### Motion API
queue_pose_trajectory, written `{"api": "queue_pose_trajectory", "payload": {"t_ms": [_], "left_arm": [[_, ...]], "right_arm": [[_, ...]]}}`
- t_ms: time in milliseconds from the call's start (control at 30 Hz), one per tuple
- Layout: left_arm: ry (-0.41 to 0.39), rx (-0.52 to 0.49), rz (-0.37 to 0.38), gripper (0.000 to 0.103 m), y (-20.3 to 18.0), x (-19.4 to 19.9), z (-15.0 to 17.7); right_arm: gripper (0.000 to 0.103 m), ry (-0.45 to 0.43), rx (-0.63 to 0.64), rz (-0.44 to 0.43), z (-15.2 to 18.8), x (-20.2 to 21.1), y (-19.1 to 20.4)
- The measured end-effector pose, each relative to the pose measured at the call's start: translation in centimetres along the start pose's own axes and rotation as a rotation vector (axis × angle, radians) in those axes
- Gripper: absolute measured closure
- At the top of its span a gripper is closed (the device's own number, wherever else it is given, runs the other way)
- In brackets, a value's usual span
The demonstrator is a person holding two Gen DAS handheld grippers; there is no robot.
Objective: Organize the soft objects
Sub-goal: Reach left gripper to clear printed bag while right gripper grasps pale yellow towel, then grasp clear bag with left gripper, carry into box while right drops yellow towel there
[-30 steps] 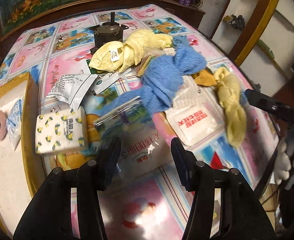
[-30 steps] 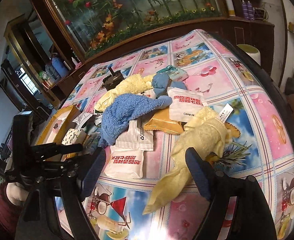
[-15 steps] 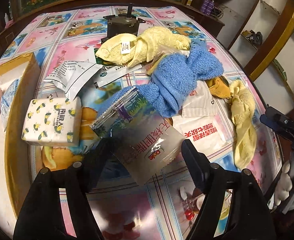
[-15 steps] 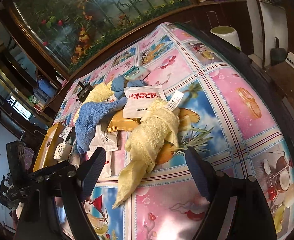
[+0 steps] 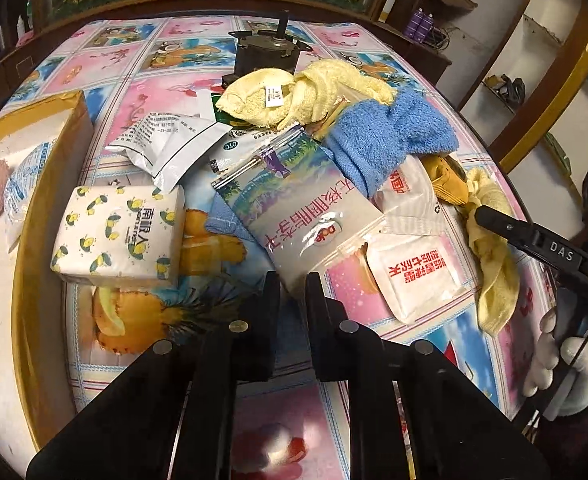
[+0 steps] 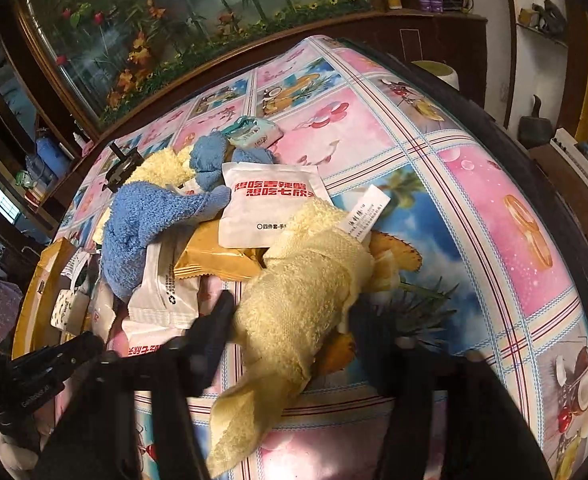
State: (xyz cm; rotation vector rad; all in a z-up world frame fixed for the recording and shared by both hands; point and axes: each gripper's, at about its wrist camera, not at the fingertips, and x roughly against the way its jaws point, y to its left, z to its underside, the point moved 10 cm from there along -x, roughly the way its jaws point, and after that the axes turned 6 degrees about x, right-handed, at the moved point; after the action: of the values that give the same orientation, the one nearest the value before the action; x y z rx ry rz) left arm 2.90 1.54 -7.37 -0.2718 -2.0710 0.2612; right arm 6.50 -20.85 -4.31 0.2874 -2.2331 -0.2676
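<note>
A clear zip pouch [image 5: 294,208] printed with a landscape lies on the table [image 5: 142,80], tilted across the heap of soft things, and its near corner is clamped between the nearly closed fingers of the left tool [image 5: 292,285]. The pouch rests partly on a blue towel [image 5: 389,140], whose lower end is hidden beneath it. Just left of the pouch a tissue pack [image 5: 122,236] with lemon print sits flat; behind it a white foil sachet [image 5: 174,148] is crumpled.

A long yellow towel [image 6: 301,304] lies at the near edge of the heap, and the right tool [image 6: 290,320] is set around its middle, the fingers spread on either side; both fingers [image 6: 214,328] are blurred, so contact with the cloth cannot be judged. A white packet [image 6: 270,204] with red lettering is partly covered by that towel. A second yellow towel [image 5: 294,96] is bunched at the far side, against a dark box [image 5: 266,56] only partly seen.
</note>
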Motion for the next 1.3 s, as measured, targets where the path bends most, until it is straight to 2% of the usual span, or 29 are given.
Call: {"api": "queue_pose_trajectory", "payload": {"t_ms": [100,167,233,300,367,433,500,533,567,633,733,800,933,1100,1300], "left_arm": [[-0.002,0.052,0.093,0.091,-0.4,1.3,0.3],[-0.019,0.097,0.125,0.083,-0.2,2.1,-0.2],[-0.029,0.155,0.129,0.048,0.2,2.1,-1.5],[-0.054,0.188,0.146,0.039,0.2,2.0,-3.1],[-0.057,0.197,0.147,0.038,0.0,1.3,-4.5],[-0.044,0.197,0.107,0.037,0.0,0.0,-5.5],[-0.024,0.171,0.028,0.037,0.1,-1.8,-5.9],[-0.04,0.14,-0.026,0.027,0.1,-2.3,-6.2],[-0.058,0.113,-0.081,0.023,0.1,-2.6,-6.4],[-0.054,0.081,-0.133,0.02,-0.1,-3.4,-6.0],[-0.068,-0.013,-0.204,0.023,-0.7,-3.9,-5.3],[-0.066,-0.047,-0.2,0.03,-1.1,-3.7,-4.9],[-0.066,-0.013,-0.121,0.039,-0.8,-2.3,-4.1],[-0.092,0.05,-0.004,0.04,-0.7,1.1,-3.2],[-0.179,0.105,0.09,0.04,0.8,7.9,-2.8]], "right_arm": [[0.055,-0.004,0.031,0.007,0.1,0.4,0.0],[0.055,-0.003,0.045,0.011,0.3,0.6,0.1],[0.055,-0.003,0.041,0.001,0.4,0.6,0.1],[0.055,-0.003,0.035,-0.012,0.5,0.6,0.0],[0.055,-0.002,0.036,-0.021,0.5,0.5,0.0],[0.055,-0.001,0.034,-0.03,0.5,0.4,0.0],[0.055,-0.001,0.033,-0.039,0.4,0.3,0.1],[0.055,-0.003,0.035,-0.04,0.4,0.3,0.1],[0.055,-0.005,0.037,-0.042,0.4,0.3,0.2],[0.055,-0.009,0.042,-0.045,0.4,0.3,0.3],[0.055,-0.014,0.05,-0.046,0.4,0.3,0.3],[0.055,-0.017,0.053,-0.045,0.5,0.4,0.4],[0.058,-0.029,0.053,-0.053,0.5,0.8,0.4],[0.058,-0.065,0.041,-0.065,0.5,2.7,0.5],[0.058,-0.131,0.065,-0.118,-0.7,6.3,3.0]]}}
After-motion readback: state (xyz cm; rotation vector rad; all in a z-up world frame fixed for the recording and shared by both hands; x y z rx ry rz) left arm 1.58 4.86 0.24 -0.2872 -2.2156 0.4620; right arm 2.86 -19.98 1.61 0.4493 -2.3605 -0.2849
